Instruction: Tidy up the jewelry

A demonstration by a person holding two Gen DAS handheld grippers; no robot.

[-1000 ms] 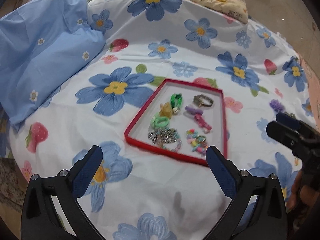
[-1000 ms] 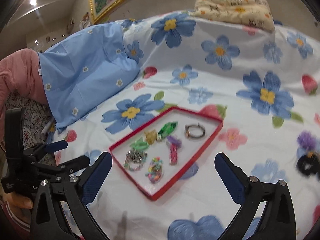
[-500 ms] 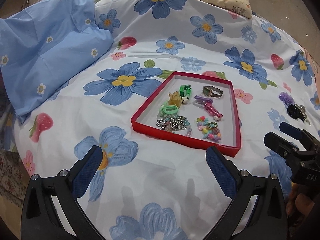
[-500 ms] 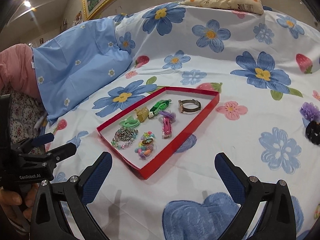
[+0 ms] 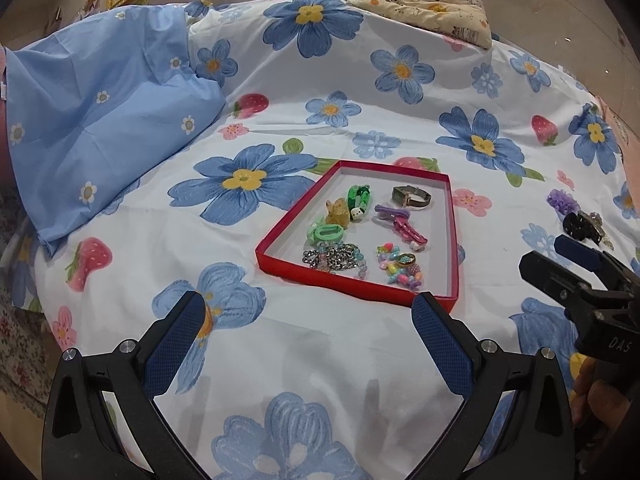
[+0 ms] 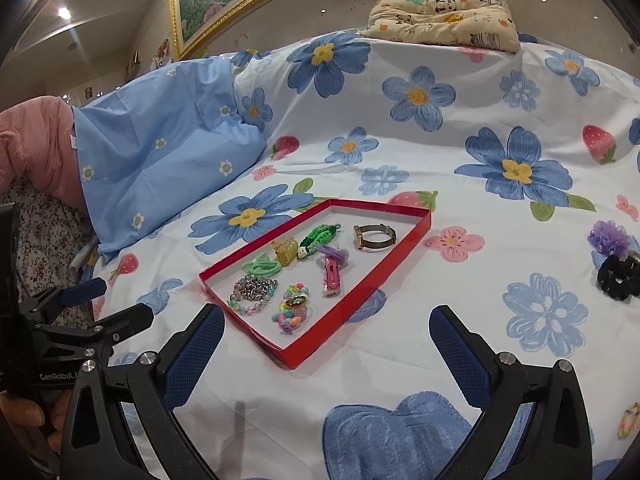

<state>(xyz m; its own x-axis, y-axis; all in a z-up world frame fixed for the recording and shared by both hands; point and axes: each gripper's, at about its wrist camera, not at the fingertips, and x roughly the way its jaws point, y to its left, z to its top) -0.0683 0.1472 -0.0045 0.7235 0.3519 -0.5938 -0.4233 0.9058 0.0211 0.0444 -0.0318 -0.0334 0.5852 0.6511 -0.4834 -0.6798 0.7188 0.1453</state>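
We see the red tray (image 5: 451,236) lying flat on the flower-print bedspread (image 5: 360,92), its long axis running away from us, with a watch (image 5: 412,197) near its far edge and a beaded bracelet (image 5: 334,257) and pink hair clip (image 5: 408,231) nearer. Our left gripper (image 5: 308,340) hovers level just short of the tray's near edge, jaws spread wide and empty. Our right gripper (image 6: 326,346) hangs by the tray's near corner, equally wide apart, holding nothing. Right of the tray lie a black scrunchie (image 6: 619,278) and purple scrunchie (image 6: 609,236).
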